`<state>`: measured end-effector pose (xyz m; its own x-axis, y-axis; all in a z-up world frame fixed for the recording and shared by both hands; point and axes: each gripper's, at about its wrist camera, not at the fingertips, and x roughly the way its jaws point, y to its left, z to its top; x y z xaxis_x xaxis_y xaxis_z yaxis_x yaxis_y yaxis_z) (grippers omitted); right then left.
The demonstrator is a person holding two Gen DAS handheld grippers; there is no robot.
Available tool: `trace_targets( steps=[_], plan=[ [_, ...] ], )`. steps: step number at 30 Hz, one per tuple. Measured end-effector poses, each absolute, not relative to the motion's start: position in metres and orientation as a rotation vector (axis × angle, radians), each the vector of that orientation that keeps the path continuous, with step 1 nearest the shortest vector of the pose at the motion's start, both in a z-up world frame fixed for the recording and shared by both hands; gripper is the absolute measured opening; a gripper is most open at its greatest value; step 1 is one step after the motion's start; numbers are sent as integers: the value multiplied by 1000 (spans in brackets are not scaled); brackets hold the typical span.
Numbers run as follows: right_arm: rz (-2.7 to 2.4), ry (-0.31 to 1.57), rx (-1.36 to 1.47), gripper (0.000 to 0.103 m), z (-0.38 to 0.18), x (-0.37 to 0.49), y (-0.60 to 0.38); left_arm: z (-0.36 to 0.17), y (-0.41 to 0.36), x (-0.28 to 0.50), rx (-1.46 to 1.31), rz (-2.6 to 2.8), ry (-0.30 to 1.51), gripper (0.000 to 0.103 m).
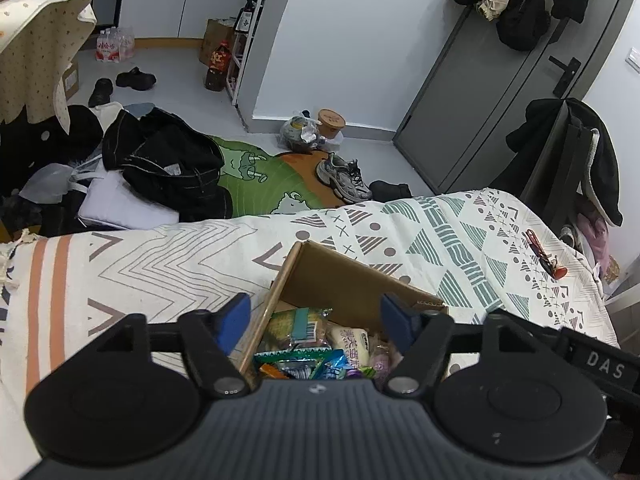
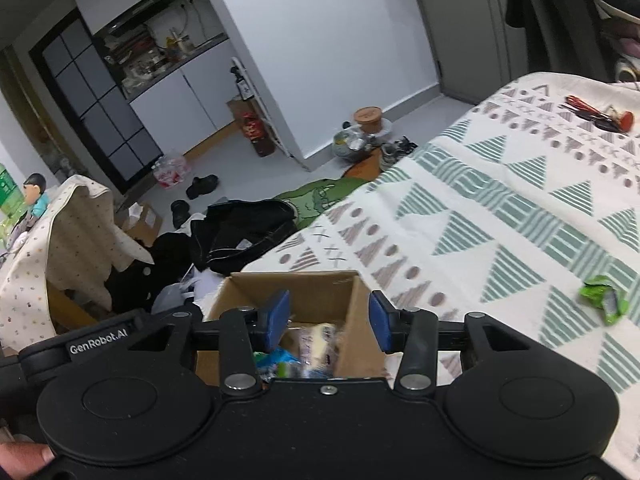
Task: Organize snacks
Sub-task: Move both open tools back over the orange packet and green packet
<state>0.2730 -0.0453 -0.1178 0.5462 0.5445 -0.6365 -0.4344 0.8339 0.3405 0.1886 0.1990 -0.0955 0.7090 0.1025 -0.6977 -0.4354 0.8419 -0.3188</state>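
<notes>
An open cardboard box (image 1: 344,276) stands on the patterned bed cover (image 1: 160,264) and holds several wrapped snacks (image 1: 316,344). My left gripper (image 1: 316,322) hovers over the box with its blue pads wide apart, open, and nothing pressed between them. In the right wrist view the same box (image 2: 304,288) lies just below my right gripper (image 2: 328,320), which is open. A blurred pale packet (image 2: 320,340) sits loose beneath its pads among the other snacks. One green snack packet (image 2: 602,298) lies alone on the cover to the right.
A bunch of keys with a red tag (image 1: 542,256) lies near the bed's far corner. Beyond the bed edge the floor holds dark clothes (image 1: 168,164), a green rug (image 1: 260,176) and sneakers (image 1: 344,178). A chair draped with a coat (image 1: 580,160) stands right.
</notes>
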Motion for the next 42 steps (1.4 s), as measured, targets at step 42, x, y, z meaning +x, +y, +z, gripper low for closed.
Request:
trace_targets(
  steps=[42],
  plan=[
    [455, 788, 166, 73, -124, 281, -268, -72, 29, 210, -297, 144, 762, 98]
  ],
)
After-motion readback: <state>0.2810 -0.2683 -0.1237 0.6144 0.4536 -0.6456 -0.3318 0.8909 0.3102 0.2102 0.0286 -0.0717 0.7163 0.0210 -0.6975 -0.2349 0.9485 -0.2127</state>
